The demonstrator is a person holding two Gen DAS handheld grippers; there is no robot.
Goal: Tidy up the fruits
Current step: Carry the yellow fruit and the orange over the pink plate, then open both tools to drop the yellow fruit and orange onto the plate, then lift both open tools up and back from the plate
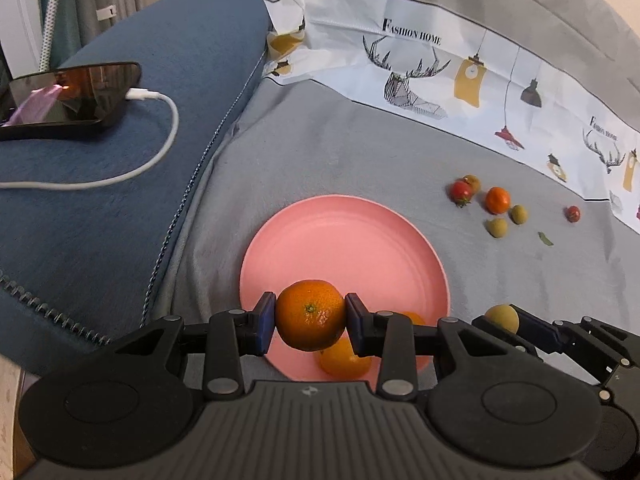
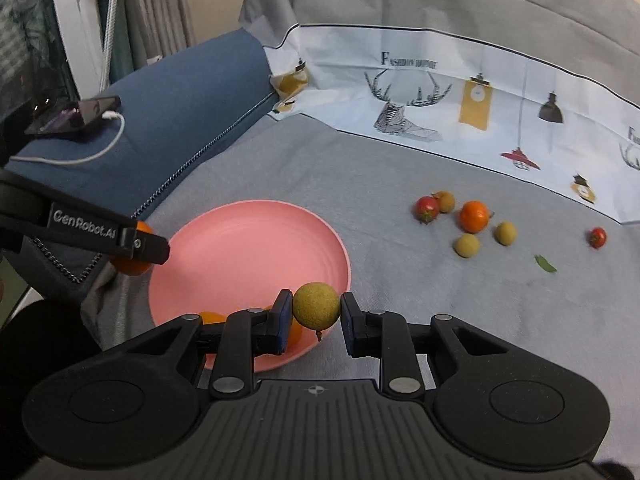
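the left gripper (image 1: 310, 320) clamps a dimpled mandarin (image 1: 310, 314) between its blue pads, over the near part of the smooth pink plate (image 1: 340, 240). its body hides most of the oranges on the plate (image 1: 344, 360). the right gripper (image 2: 316, 316) is closed on a small, rough, yellow-green round fruit (image 2: 316, 306) above the plate's near right rim; its stem end hangs below. loose on the grey cloth (image 2: 380, 280), well right of the plate, lie the scattered fruits (image 2: 474, 216). the plate's far half is bare.
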